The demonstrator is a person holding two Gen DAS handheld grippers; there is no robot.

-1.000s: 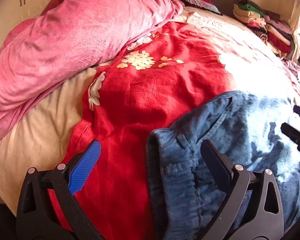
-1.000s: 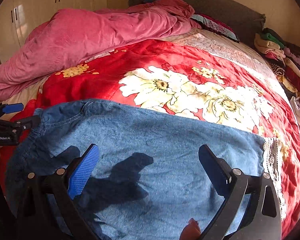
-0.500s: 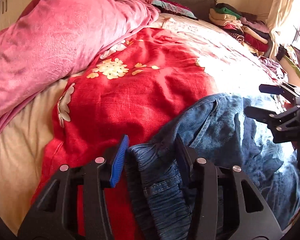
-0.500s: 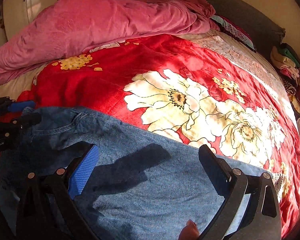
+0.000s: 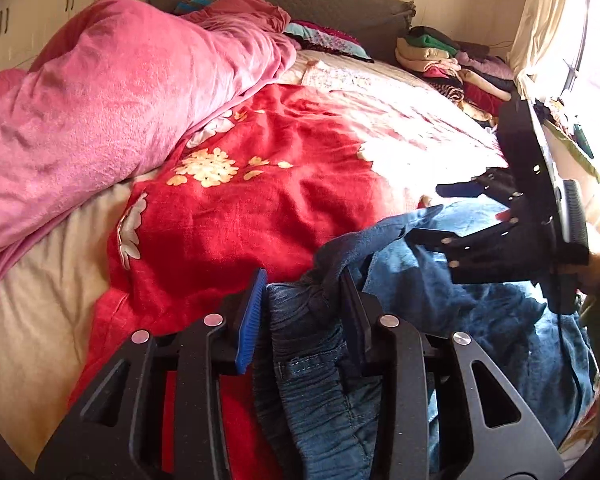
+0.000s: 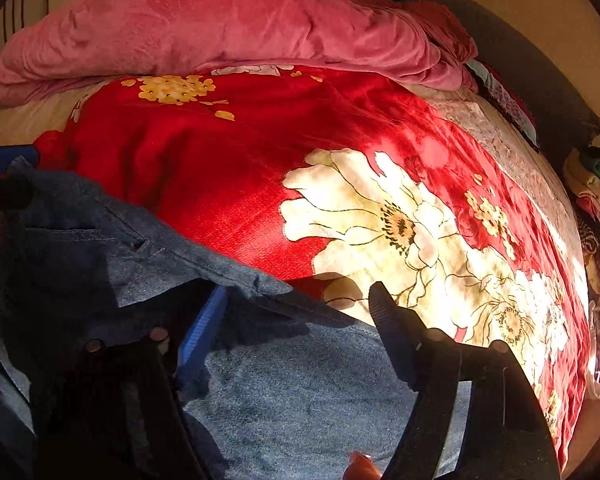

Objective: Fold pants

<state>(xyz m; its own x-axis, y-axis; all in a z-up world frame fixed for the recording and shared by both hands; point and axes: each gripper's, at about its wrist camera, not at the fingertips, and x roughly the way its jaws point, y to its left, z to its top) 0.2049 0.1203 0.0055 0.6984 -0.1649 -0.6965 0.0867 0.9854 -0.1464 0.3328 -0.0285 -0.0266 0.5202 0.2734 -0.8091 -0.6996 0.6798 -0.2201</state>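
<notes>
Pants (image 5: 316, 364) waistband twd camera, legs prob. rightward.

We saw the right gripper (image 6: 296, 316) over blue denim pants (image 6: 300, 392) on a red floral blanket (image 6: 228, 168), its jaws just narrowing, denim between them, pads apart. Pink comforter (image 6: 220, 20) lay behind.

Strong sun comes in from the window (image 5: 580, 64) on the right. It makes the far side of the red blanket (image 5: 260, 184) glow almost white. The right wrist view is darker, and deep shadows lie on the jeans (image 6: 300, 392). Both pictures bend round at the edges, with black corners.
</notes>
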